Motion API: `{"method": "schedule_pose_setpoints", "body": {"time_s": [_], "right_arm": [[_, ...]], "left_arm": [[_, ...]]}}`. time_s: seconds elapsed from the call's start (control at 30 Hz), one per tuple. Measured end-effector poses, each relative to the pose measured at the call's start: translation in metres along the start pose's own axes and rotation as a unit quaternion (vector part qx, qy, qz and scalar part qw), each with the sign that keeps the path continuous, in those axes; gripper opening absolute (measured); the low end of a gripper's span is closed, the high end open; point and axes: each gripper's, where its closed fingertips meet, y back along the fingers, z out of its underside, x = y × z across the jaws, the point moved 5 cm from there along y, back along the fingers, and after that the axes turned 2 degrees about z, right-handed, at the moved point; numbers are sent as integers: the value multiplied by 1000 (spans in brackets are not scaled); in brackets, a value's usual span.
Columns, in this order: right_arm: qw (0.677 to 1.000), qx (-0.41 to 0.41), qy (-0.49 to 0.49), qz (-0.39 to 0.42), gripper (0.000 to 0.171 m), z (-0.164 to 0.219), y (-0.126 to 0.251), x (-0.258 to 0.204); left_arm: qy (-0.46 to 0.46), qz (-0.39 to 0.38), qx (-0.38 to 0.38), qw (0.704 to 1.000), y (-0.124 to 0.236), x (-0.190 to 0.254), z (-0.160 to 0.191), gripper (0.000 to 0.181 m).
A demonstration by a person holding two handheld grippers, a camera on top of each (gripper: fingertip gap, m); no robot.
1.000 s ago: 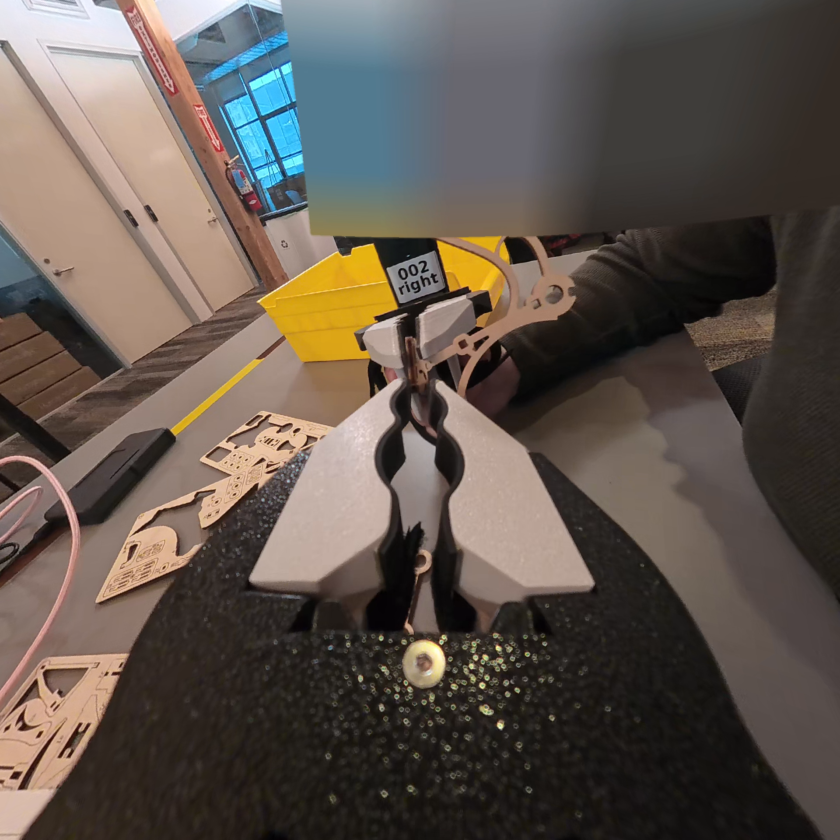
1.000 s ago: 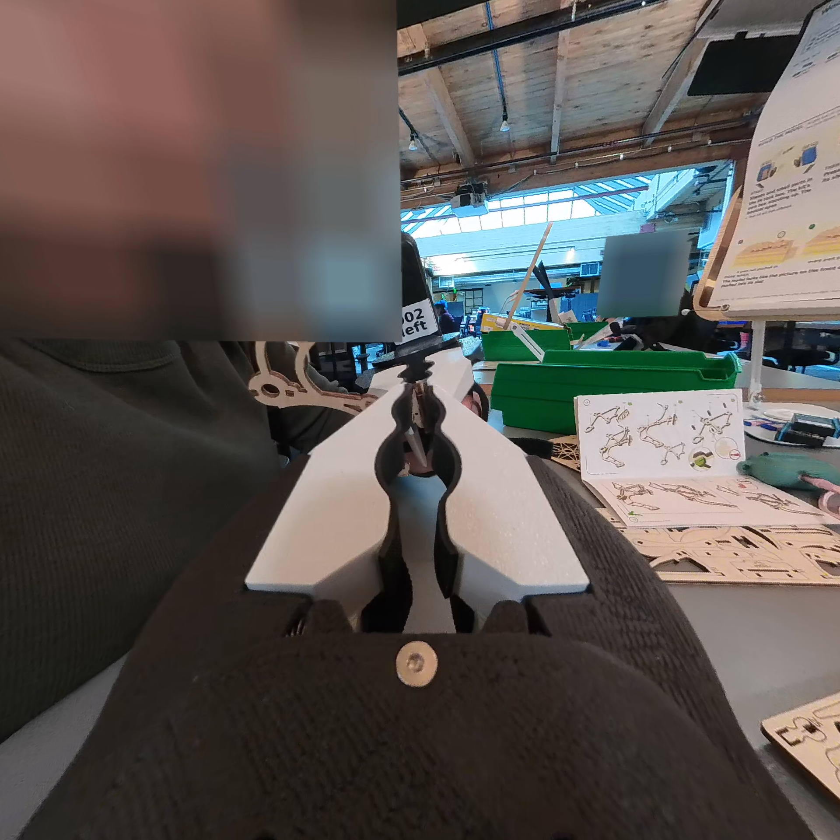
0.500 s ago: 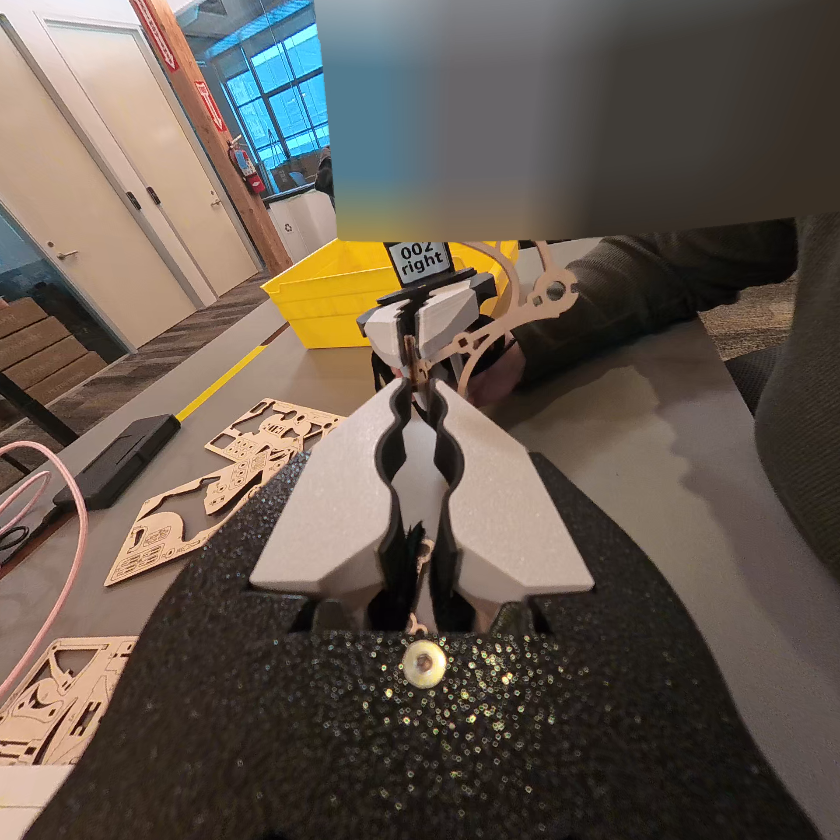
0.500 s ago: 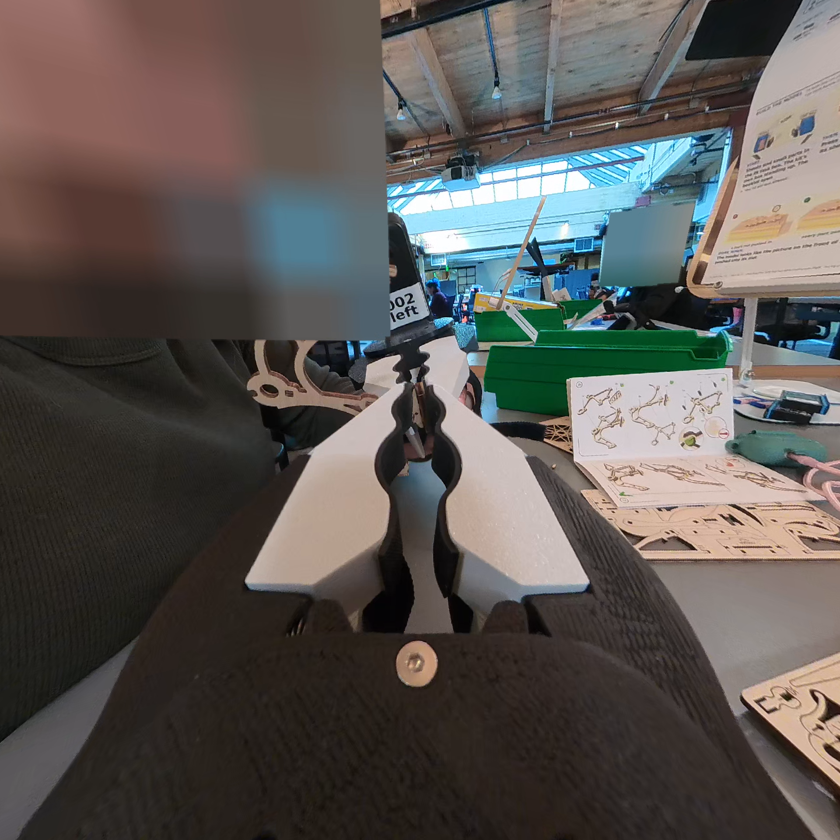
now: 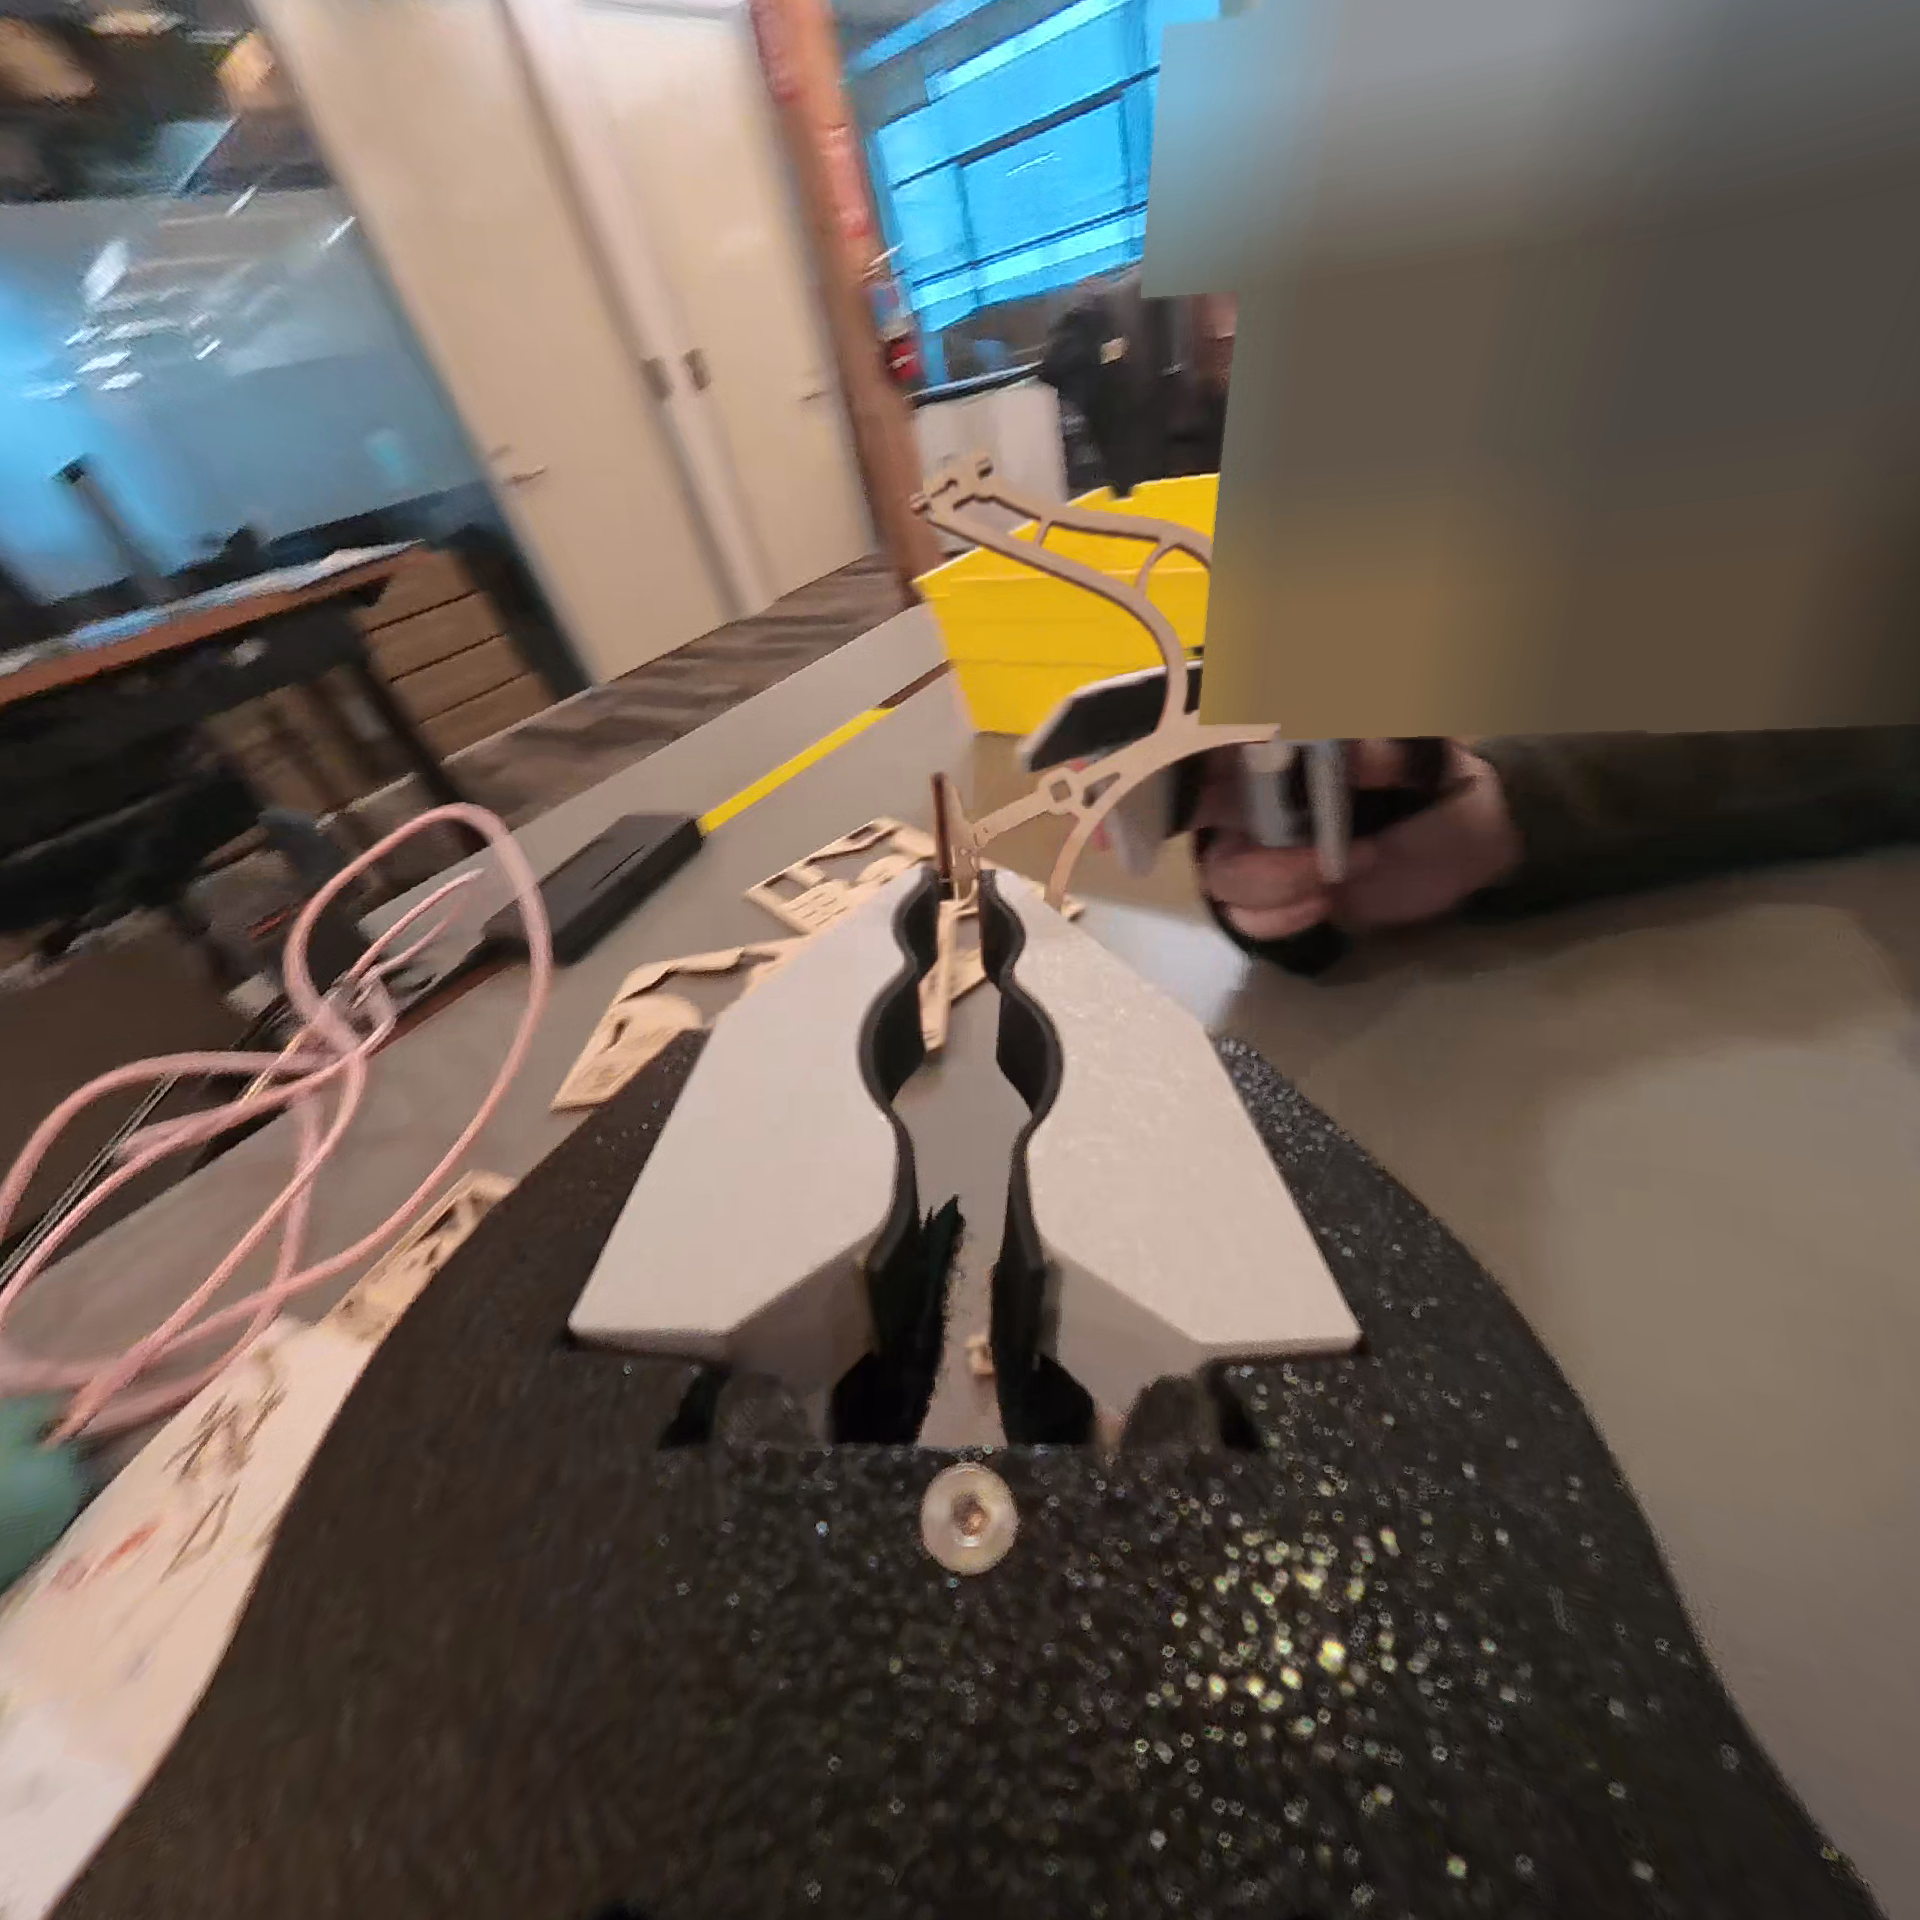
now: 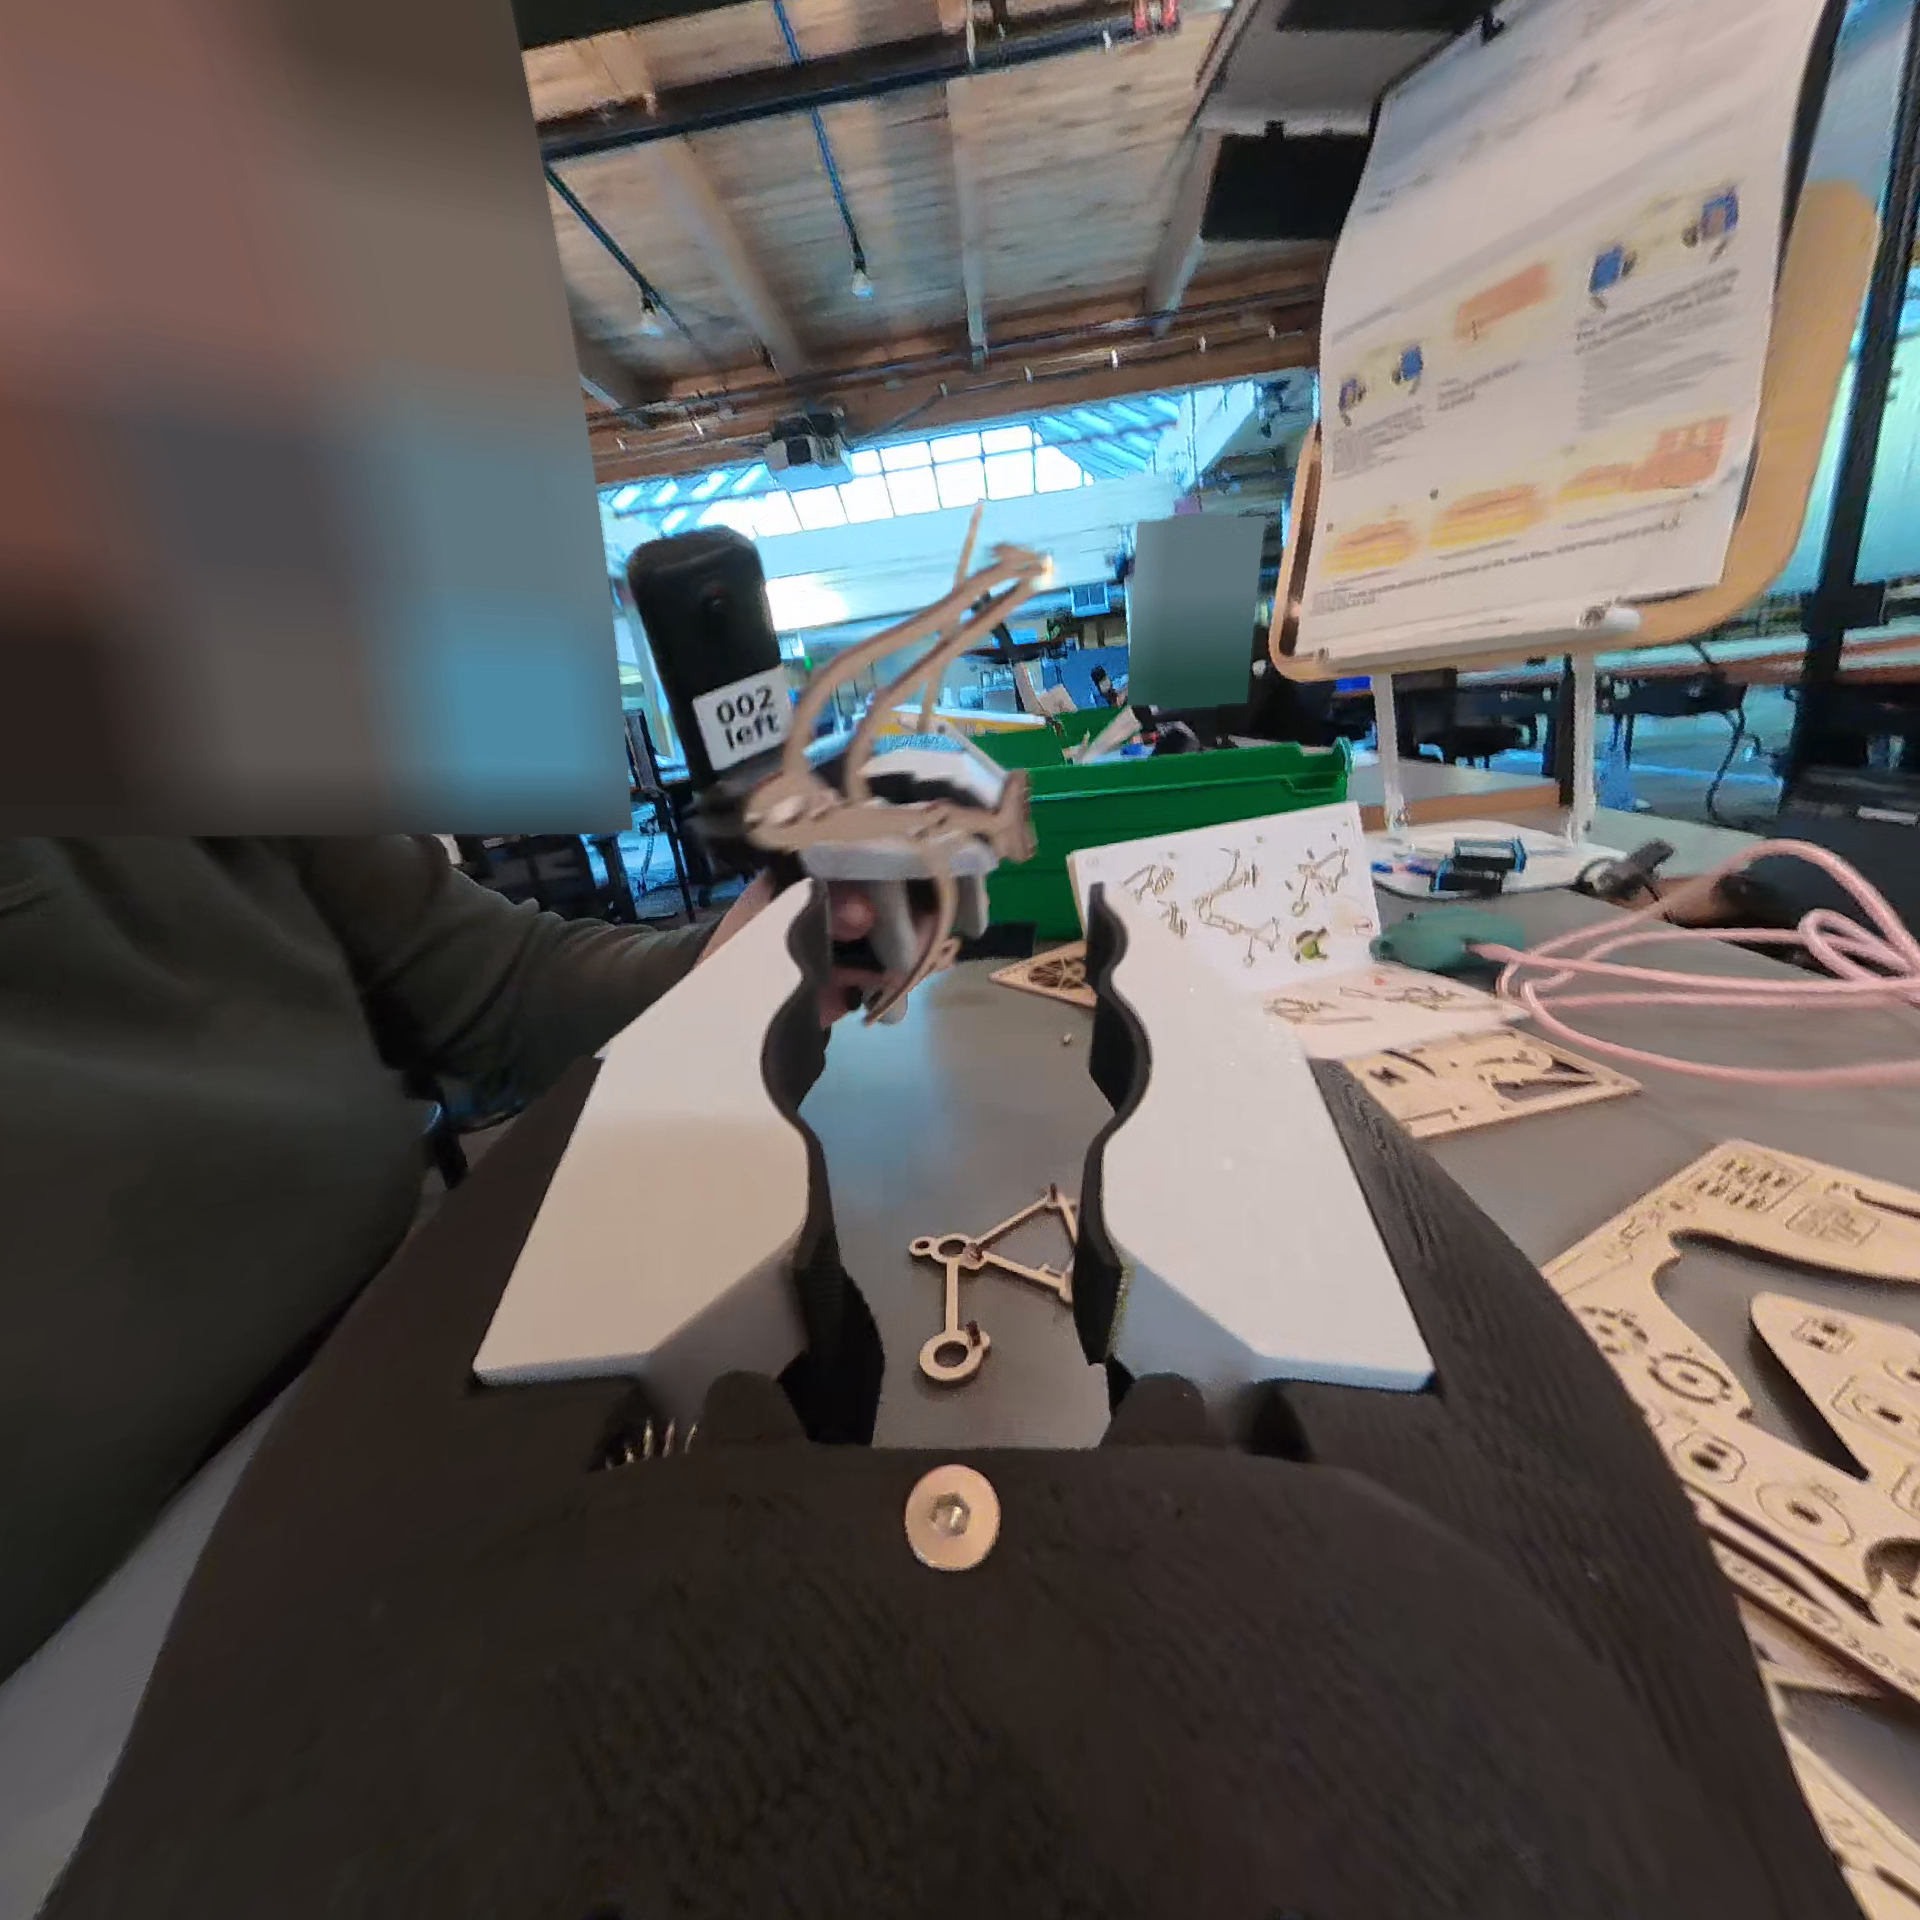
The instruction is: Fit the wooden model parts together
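My left gripper (image 5: 956, 883) is shut on the wooden model assembly (image 5: 1081, 805), whose curved arm (image 5: 1101, 561) rises up and to the right. In the right wrist view the left gripper (image 6: 899, 831) holds that assembly (image 6: 883, 686) above the grey table (image 6: 956, 1049). My right gripper (image 6: 945, 935) is open and empty, set back from the assembly. A small triangular wooden part (image 6: 997, 1268) lies flat on the table between its fingers. One finger (image 5: 1101, 717) of the right gripper shows beside the assembly in the left wrist view, with the person's hand (image 5: 1351, 862) behind it.
Wooden part sheets (image 6: 1766, 1403) lie at the right, with an instruction booklet (image 6: 1226, 904), green bins (image 6: 1164, 821) and a sign stand (image 6: 1538, 343) behind. A pink cable (image 5: 312, 1039), a black flat device (image 5: 613, 883) and a yellow bin (image 5: 1049, 623) are on the left side. The person's sleeve (image 6: 312, 1039) is close by. Tip to tip, the grippers are about 5 cm apart.
My right gripper has opened, let go of the assembly and drawn back. My left gripper keeps the assembly and has swung to the left with it.
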Motion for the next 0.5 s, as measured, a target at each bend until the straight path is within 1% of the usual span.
{"method": "schedule_pose_setpoints", "body": {"time_s": [0.07,0.17,0.23,0.33,0.4,0.5], "right_arm": [[1000,-3,-5,1,51,1,-5,-4],[999,-5,-27,20,50,2,-13,-8],[998,1,-53,41,43,3,-14,-8],[995,-3,-81,57,28,8,-16,-7],[994,-19,-80,65,18,12,-19,-7],[994,-33,-60,90,11,11,-15,-5]], "left_arm": [[1,-18,-11,1000,0,-6,3,5],[-19,-34,-34,999,-2,-6,9,5],[-39,-41,-48,997,-4,-5,12,5],[-69,-54,-62,994,-7,-2,13,5],[-87,-62,-69,992,-8,-1,13,5],[-96,-66,-67,991,-9,0,12,5]]}}
